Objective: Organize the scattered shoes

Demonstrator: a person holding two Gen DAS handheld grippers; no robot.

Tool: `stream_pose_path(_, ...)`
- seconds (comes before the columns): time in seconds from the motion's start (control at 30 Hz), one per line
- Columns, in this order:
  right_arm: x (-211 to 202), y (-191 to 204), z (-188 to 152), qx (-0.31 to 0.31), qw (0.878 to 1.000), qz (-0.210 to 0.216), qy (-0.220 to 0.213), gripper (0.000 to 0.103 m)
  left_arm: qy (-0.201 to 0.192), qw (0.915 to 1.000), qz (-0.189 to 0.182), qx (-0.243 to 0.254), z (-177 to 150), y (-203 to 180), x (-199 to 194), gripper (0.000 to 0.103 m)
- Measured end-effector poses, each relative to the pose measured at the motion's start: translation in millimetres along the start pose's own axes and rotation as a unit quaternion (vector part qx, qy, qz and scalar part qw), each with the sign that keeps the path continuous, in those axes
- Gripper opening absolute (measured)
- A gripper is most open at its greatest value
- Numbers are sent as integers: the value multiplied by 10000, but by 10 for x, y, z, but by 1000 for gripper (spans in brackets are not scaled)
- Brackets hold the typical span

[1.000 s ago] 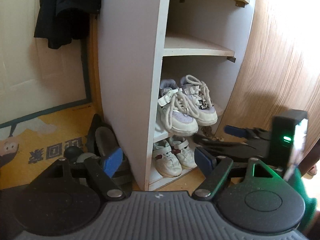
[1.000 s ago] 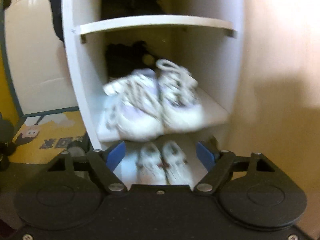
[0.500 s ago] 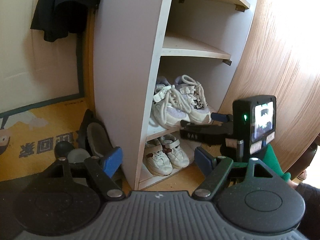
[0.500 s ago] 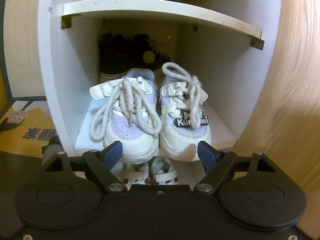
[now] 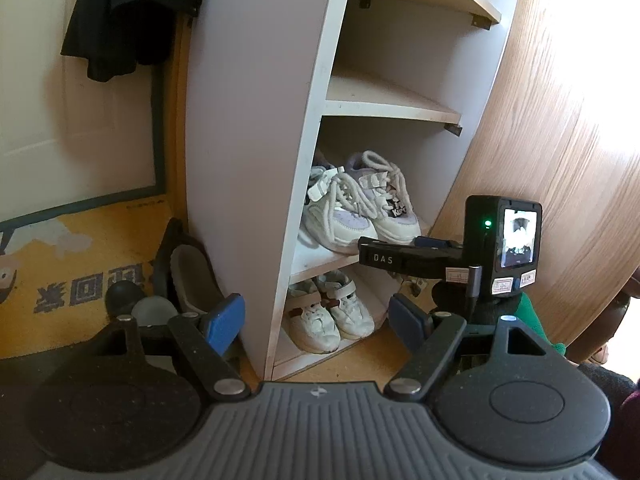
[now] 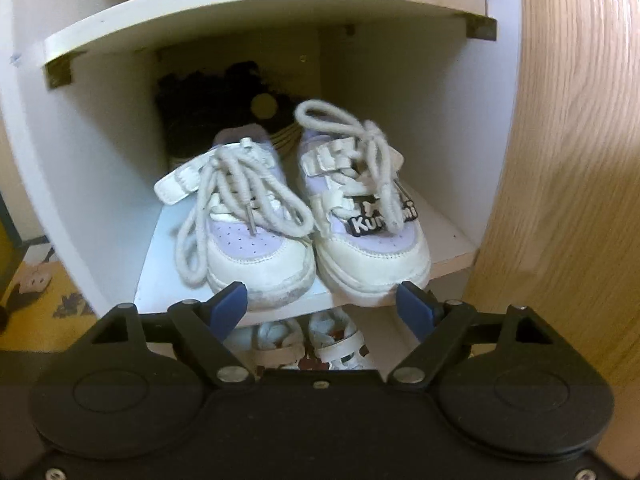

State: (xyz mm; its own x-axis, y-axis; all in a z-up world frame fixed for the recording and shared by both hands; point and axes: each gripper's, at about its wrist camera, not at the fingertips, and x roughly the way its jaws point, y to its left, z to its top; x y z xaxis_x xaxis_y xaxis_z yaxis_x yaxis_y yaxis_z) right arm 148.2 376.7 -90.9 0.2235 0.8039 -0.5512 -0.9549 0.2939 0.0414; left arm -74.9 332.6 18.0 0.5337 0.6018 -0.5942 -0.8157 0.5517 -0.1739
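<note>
Since half a second ago the right claw [image 6: 322,302] has pushed closer to the white open-fronted shoe cabinet [image 6: 80,152], so the pair of white and lilac lace-up sneakers [image 6: 292,216] fills more of its view; the shoes themselves have not shifted. In the left wrist view the right claw [image 5: 394,246] now reaches a little nearer the shelf edge, while the left claw [image 5: 316,316] stays back, pointing at the cabinet's side panel.

The right-hand sneaker carries a black patch with white letters reading "Ku…mi", partly hidden by a lace. "DAS" is printed in pale letters on the right tool's black bar [image 5: 382,258]. The yellow floor mat [image 5: 80,248] bears large dark characters, seen upside down.

The lilac sneakers stand side by side at the front of the second shelf from the bottom [image 6: 448,256], toes outward. Behind them sits a pair of dark shoes [image 6: 208,104], blurred. On the bottom shelf rests a pair of small white strap sneakers [image 5: 328,312]. The two shelves above look bare in the left wrist view.

Both claws are spread wide and pinch nothing; the right one's blue pads [image 6: 230,304] hover just before the sneakers' toes. Grey slippers [image 5: 188,276] lean against the cabinet's outer side.
</note>
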Motion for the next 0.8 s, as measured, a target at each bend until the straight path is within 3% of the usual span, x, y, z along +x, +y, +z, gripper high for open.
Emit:
stream_pose_path(0.2,-309,-188,11,233,9995,66,-197,83,-61,10000,18,-18,-1,7,-35,79)
stream_pose_path(0.33,-613,-369,-177,458,9988,-102,-120,84,-65,10000,66,30,-24,9,-48,79)
stream_pose_path(0.63,-1086,-675,-1320,1347,9865,-403,843,81,102,9998,-16,143,-167,-78,-61,79)
stream_pose_path(0.8,-828,-424,-1515,608,9932,-190,976,81,173,9995,7,281,-225,-80,-56,79)
